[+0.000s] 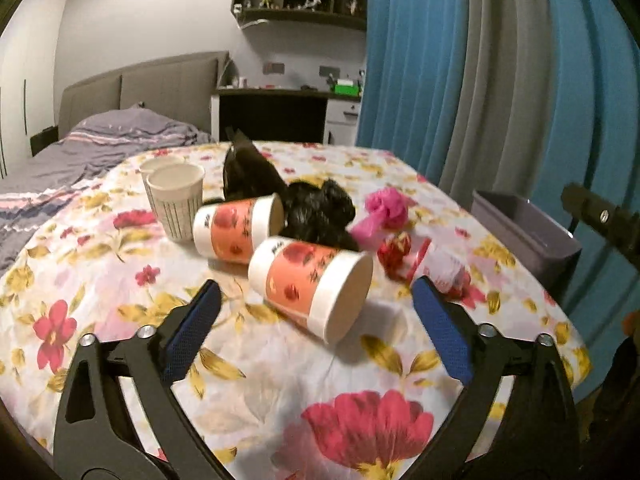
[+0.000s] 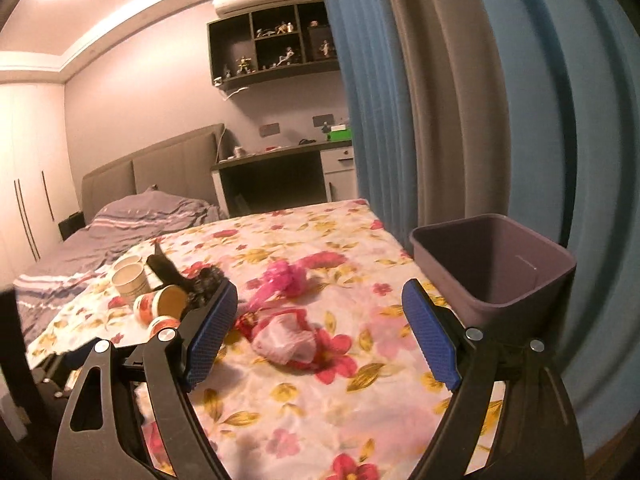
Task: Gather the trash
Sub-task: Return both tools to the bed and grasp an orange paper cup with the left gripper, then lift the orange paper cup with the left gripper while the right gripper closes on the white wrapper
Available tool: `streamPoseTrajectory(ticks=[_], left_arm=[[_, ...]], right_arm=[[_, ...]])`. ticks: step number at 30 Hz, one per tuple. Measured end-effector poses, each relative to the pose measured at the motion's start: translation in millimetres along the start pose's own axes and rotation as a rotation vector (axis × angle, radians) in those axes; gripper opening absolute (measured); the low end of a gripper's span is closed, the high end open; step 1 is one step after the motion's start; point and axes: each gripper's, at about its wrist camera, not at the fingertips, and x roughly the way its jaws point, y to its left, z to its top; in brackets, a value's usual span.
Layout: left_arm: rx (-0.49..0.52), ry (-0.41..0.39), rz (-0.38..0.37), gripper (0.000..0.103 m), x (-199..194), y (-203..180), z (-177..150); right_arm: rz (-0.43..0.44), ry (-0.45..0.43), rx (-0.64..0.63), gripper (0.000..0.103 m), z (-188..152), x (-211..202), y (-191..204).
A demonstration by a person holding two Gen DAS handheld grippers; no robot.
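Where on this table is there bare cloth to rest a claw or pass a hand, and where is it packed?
Free: the near cloth between the left claw and the tipped orange cup, and the far stretch of tablecloth behind the pink bag, up to the bin. Crowded: the cups, black bag and wrappers mid-table.

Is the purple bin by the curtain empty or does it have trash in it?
Looks empty: the right wrist view into the purple bin shows bare inner walls.

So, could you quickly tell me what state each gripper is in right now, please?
Left gripper: open, holding nothing, tongs ahead of an orange paper cup.
Right gripper: open, holding nothing.
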Motion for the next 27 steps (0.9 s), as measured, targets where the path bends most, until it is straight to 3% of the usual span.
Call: streamPoseTrajectory(ticks=[5, 9, 17, 27], left_arm=[[0.002, 0.103, -0.012, 0.055, 24.3, 0.7, -5.3], [-0.013, 0.154, -0.017, 0.044, 37.0, 6.3, -8.6], [-0.019, 0.201, -0.013, 0.005, 45.6, 12.3, -11.7], [-0.017, 0.12, -0.06, 0.002, 19.5, 20.9, -5.2]], right_arm=[[0.003, 0.007, -0.011, 0.082, -0.2, -0.4, 6.5], [0.007, 0.019, -0.02, 0.082, -3.4, 1.9, 7.8], [0.019, 0.079, -0.029, 0.082, -12.5, 18.1, 10.1], [0.018, 0.152, -0.057, 0.082, -25.3, 37.6, 14.0]])
